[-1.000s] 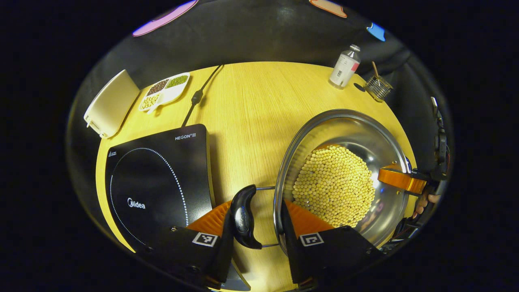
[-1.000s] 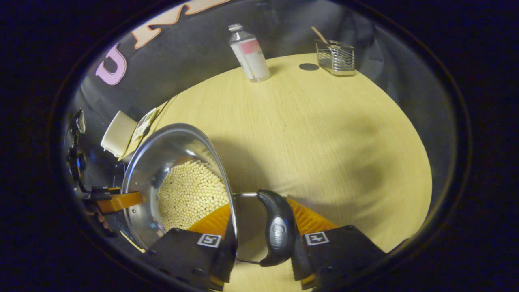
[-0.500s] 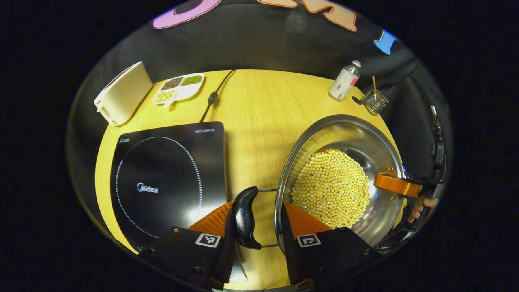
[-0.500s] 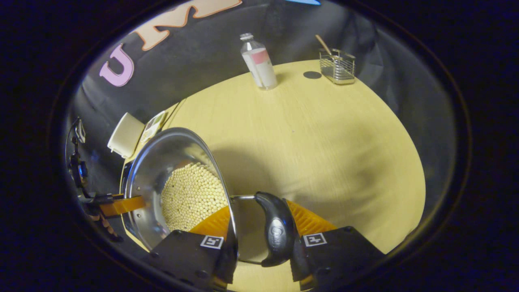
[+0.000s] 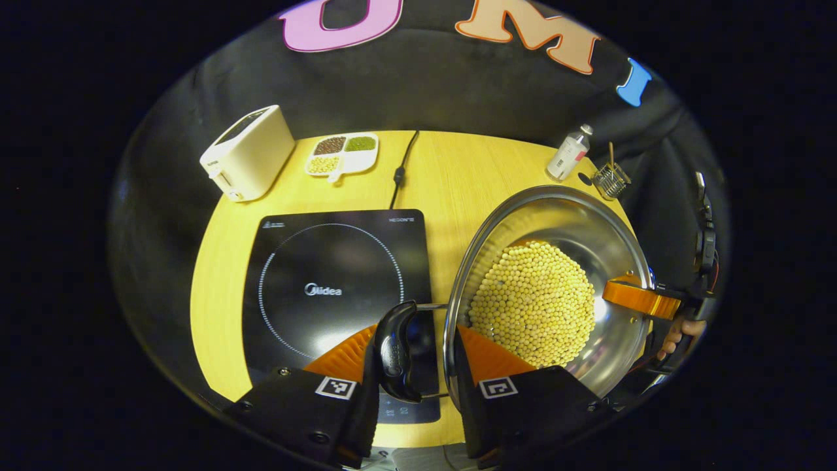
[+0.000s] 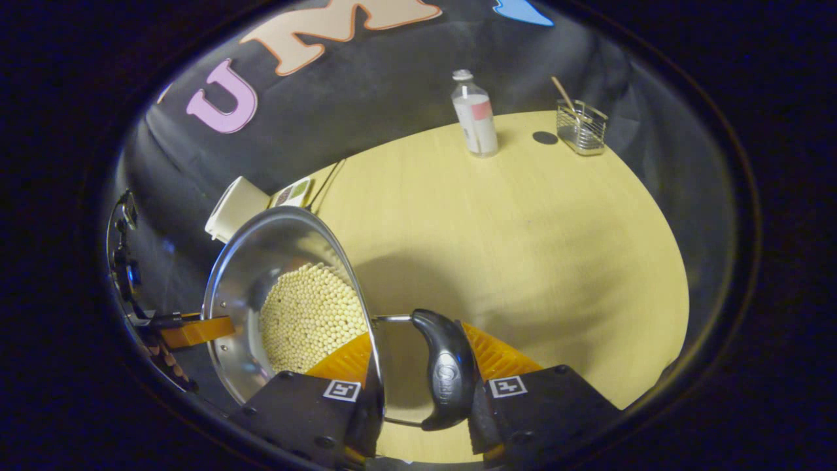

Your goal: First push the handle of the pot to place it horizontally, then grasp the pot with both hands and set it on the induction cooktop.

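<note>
Currently: pot (image 5: 549,288) of beans, carried just right of the induction cooktop (image 5: 337,288); left gripper (image 5: 412,356) and right gripper (image 6: 422,373) each clamp a side handle. We keep it level, centre, then lower.

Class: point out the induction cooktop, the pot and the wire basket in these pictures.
induction cooktop (image 5: 307,261), left gripper view, on its glass top.
pot (image 5: 575,219), left gripper view, on its inner wall.
wire basket (image 6: 582,127), right gripper view, on its mesh side.
</note>
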The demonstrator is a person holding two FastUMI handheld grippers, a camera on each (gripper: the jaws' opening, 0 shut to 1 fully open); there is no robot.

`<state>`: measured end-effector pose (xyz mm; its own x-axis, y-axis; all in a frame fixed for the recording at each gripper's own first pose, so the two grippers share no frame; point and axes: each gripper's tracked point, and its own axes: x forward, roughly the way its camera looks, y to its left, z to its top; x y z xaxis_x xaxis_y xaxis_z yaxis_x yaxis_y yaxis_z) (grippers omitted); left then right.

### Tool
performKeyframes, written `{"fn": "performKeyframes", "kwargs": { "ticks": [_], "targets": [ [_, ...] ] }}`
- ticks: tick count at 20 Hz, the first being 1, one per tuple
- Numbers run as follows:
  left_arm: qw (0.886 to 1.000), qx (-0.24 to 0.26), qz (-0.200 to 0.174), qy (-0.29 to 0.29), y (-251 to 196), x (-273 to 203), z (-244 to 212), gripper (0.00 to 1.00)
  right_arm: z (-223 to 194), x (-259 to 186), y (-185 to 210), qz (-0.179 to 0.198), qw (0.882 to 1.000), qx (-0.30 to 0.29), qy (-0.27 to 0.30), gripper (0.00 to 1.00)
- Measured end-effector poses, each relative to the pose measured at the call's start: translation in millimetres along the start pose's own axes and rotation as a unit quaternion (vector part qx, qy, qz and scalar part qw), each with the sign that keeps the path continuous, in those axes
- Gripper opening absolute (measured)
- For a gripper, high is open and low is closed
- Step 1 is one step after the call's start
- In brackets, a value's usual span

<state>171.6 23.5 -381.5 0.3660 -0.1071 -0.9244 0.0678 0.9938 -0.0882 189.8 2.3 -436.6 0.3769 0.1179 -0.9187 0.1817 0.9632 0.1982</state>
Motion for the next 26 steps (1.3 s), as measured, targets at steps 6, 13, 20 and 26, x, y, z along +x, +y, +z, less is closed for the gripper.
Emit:
{"fn": "performKeyframes", "kwargs": {
  "ticks": [6,13,20,26],
  "targets": [
    [1.0,-0.012,-0.021,-0.018,59,-14,3,0.55,-4,-10,66,-0.012,1.0,-0.017,-0.024,0.48],
    [0.999,0.02,-0.04,-0.024,141,-10,5,0.54,-33,7,143,-0.04,0.999,-0.004,-0.034,0.56],
    [0.999,0.019,-0.048,-0.012,185,8,8,0.54,-41,32,183,-0.053,0.998,-0.003,-0.019,0.49],
    [0.999,0.018,-0.039,-0.003,212,30,14,0.54,-43,68,203,-0.053,0.999,0.004,0.001,0.5]
  ]
}}
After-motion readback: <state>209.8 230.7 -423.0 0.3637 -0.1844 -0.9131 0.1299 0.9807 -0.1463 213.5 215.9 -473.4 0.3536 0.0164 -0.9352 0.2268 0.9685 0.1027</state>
